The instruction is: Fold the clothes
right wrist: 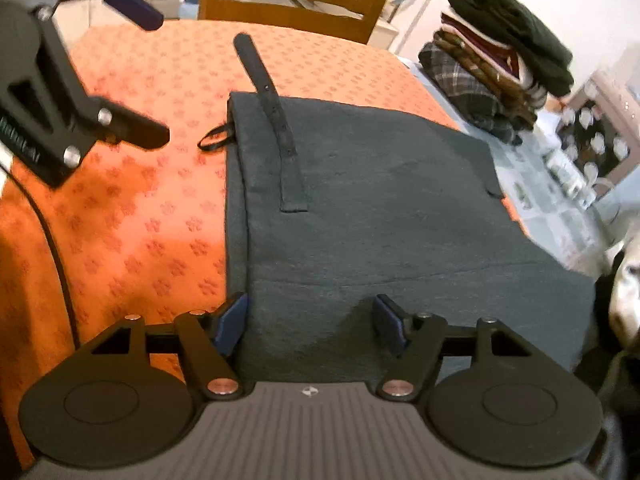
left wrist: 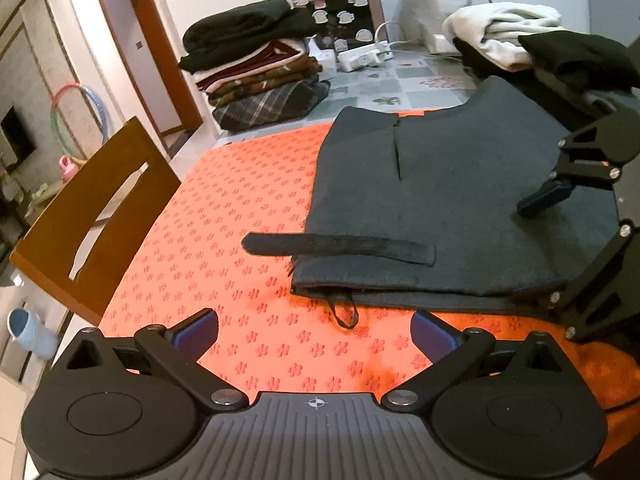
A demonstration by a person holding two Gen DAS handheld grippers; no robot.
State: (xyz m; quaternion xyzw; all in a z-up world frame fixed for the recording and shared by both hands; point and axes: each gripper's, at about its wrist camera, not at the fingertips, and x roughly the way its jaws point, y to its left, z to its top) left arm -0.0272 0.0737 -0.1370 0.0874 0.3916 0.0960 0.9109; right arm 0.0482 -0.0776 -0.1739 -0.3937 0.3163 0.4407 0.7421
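A dark grey folded garment, seemingly a skirt or trousers with a loose belt strap lying across it, rests flat on the orange flower-patterned tabletop. It occupies the half of the tabletop away from the wooden chair, and its far edge reaches toward the tiled end, where a stack of folded clothes sits.

The right claw stands wide with nothing between its pads. It points down over the garment's near edge, its left pad at the corner where the folded side edge meets the orange cloth. The garment therefore lies directly ahead of and beneath this claw, its long axis running away from it toward the strap and the chair side.

The left claw is also wide and empty. It hovers over bare orange cloth just short of the garment's strap end, with the small hanging loop lying just ahead of its gap.

Each claw is thus near its own end of the same long side edge, the right already over fabric and the left still off it. The next fold likely calls for gripping along that edge.
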